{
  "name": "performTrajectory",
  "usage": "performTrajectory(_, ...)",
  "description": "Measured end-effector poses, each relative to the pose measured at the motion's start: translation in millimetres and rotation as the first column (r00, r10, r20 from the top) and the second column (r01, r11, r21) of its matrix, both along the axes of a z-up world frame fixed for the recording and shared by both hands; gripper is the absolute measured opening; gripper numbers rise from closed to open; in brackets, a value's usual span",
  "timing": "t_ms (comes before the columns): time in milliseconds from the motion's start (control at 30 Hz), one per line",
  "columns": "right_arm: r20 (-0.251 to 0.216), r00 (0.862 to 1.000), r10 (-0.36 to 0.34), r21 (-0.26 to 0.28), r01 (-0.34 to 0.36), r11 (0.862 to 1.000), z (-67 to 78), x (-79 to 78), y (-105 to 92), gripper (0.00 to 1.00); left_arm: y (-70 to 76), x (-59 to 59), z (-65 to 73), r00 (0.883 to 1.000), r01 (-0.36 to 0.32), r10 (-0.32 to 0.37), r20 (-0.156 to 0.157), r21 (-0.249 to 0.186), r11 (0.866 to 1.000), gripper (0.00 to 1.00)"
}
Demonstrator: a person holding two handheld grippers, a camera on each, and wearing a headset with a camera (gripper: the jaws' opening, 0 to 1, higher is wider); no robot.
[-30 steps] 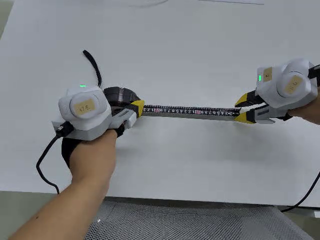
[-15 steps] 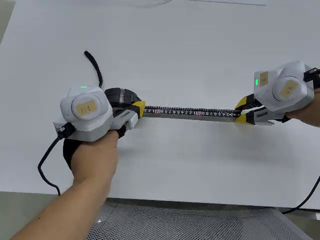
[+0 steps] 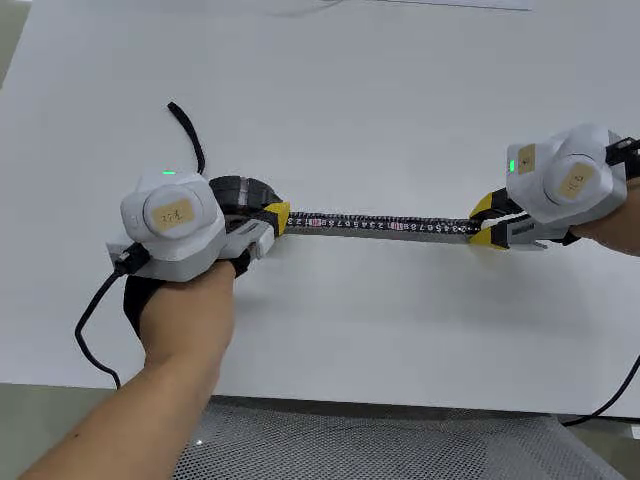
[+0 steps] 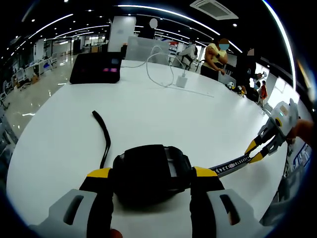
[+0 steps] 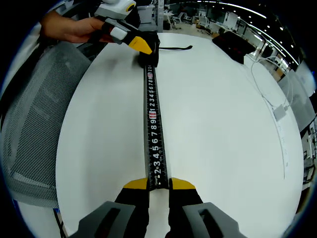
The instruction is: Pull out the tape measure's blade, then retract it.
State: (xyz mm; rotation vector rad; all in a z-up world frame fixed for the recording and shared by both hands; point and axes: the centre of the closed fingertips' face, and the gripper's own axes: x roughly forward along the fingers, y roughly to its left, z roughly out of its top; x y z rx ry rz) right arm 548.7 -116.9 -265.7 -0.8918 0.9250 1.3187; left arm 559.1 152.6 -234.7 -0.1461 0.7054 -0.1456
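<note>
Your left claw (image 4: 151,174) clamps the tape measure case (image 3: 240,190) at centre left of the head view, your right claw (image 5: 158,184) pinches the blade (image 5: 152,124) tip at centre right; if that pinch slips, the blade whips back across the table (image 3: 400,100).

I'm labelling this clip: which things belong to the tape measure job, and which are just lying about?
In the job: tape measure case, blade, left gripper, right gripper.
Lying about: black box, white cable, mesh chair.
</note>
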Motion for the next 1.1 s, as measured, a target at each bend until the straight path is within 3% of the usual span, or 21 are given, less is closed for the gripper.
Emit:
performTrajectory(233,-0.003,1.0,0.001,-0.006,-0.001,1.0,-0.2,-0.2,-0.6,0.1,0.0,-0.2,-0.4,1.0,0.01,-0.01,-0.019,0.005,1.0,0.56)
performTrajectory(833,-0.001,1.0,0.004,-0.021,-0.004,1.0,0.5,0.8,-0.7,0.09,0.9,-0.5,-1.0,1.0,0.014,-0.014,-0.022,-0.011,1.0,0.56)
performTrajectory(1100,-0.005,1.0,0.008,-0.008,-0.008,1.0,-0.6,1.2,8.5,0.09,0.8,-0.1,-1.7,1.0,0.012,-0.012,-0.022,-0.017,1.0,0.56)
